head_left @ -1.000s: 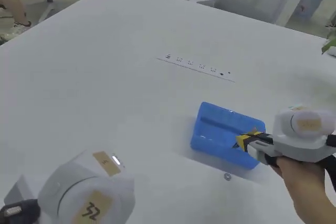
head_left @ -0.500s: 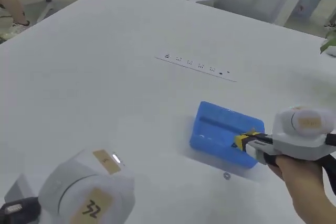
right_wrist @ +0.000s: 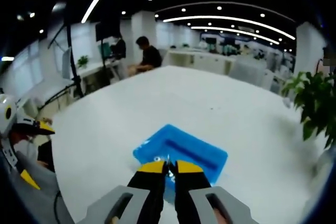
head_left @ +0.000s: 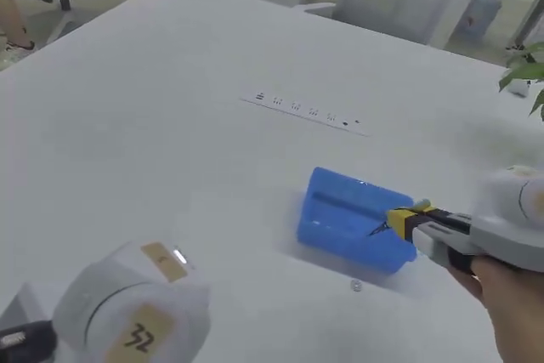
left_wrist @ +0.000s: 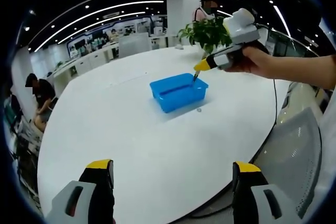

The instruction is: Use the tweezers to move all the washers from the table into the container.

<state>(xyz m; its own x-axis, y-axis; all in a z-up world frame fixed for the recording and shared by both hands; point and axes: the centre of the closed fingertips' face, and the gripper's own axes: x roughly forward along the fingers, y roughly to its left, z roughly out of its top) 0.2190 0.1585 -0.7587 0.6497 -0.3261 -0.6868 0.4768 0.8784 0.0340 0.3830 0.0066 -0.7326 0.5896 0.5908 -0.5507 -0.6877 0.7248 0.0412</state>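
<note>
A blue container (head_left: 340, 214) stands on the white table (head_left: 170, 142). My right gripper (head_left: 401, 220) is shut on thin tweezers (head_left: 376, 229), whose tips point down into the container's right end. In the right gripper view the jaws (right_wrist: 169, 167) are pressed close together over the container (right_wrist: 181, 153). One small washer (head_left: 356, 286) lies on the table just in front of the container, also seen in the left gripper view (left_wrist: 198, 110). My left gripper (left_wrist: 173, 182) is wide open with nothing in it, low at the near left, far from the container (left_wrist: 178, 92).
A strip of small markings (head_left: 302, 111) lies on the table beyond the container. A potted plant (left_wrist: 207, 31) stands past the table's far edge. Chairs and people sit around the room. A cable (left_wrist: 275, 108) trails from the right hand.
The head camera has shifted a little. My right gripper with the tweezers has drawn back slightly to the right over the container. The left gripper has not visibly moved.
</note>
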